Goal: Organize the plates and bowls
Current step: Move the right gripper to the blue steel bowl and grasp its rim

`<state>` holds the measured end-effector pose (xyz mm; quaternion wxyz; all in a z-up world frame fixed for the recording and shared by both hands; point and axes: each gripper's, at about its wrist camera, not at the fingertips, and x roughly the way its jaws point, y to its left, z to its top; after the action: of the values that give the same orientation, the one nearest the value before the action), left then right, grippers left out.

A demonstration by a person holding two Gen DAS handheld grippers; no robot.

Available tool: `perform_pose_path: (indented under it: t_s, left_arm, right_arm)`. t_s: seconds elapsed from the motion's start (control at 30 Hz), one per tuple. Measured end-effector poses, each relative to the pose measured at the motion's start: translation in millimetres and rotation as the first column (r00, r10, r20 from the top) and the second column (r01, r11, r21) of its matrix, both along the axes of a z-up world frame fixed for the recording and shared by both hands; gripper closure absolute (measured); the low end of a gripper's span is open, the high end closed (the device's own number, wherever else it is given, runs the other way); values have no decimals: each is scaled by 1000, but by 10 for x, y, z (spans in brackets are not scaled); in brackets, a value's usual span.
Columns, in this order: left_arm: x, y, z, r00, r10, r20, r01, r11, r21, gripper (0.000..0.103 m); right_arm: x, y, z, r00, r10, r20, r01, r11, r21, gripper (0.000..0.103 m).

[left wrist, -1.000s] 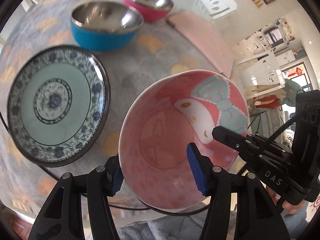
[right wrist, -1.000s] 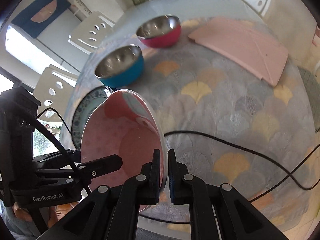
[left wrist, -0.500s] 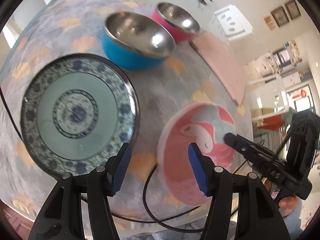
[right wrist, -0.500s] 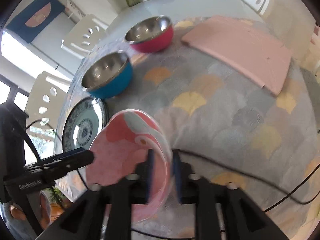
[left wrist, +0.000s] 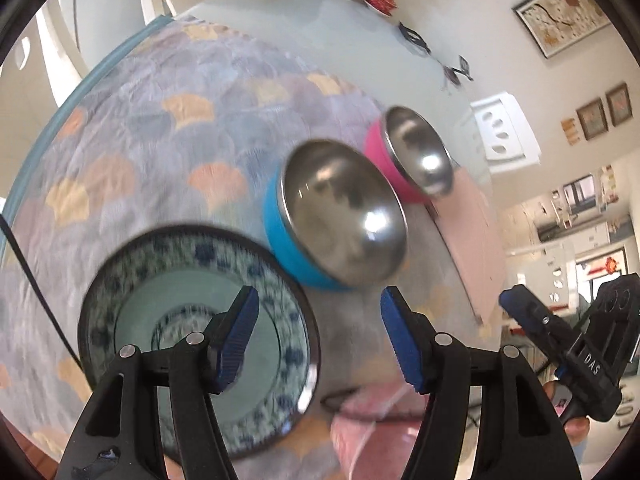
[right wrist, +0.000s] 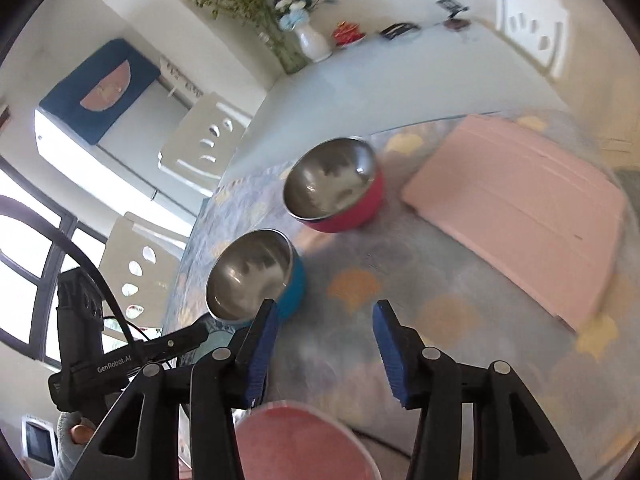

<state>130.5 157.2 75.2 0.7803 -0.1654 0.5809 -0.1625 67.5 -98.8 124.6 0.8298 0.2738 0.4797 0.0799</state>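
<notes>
Both hand-held grippers (left wrist: 316,340) (right wrist: 322,354) opening, empty; blue bowl (left wrist: 320,224) just above left jaws, nearer left.

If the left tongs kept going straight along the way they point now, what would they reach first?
Probably the blue bowl: it sits just beyond the gap of the left tongs, whose jaws are opening with nothing between them. Depth is unclear, so they might land on the tablecloth just short of it.

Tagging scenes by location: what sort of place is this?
Likely a home dining room: a cloth-covered table, white dining chairs beside it, a flower vase and framed pictures on the walls.
</notes>
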Motion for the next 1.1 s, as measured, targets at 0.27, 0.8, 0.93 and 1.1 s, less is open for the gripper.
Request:
perform_pose_path:
  t_s: [0.27,0.8,0.93,1.1]
  left_arm:
    - [381,-42,-226,998,40,-43,-38,999,35,41]
    - [375,-136,-257,999,-8,-50,9,1000,24,64]
    - [269,-86,-94,1000,1,-19,-1,1000,-12,64]
    - [115,-108,151,999,-26,41,27,1000,-14,64]
  right_arm:
    - [793,420,-450,979,165,-122,-161,986,38,56]
    - [1030,589,-741,942,254,-220,-258,966,12,94]
    - [937,562,-545,956,247,-160,-246,969,27,94]
    - [716,553,-170,970,231,-79,-232,973,-1,94]
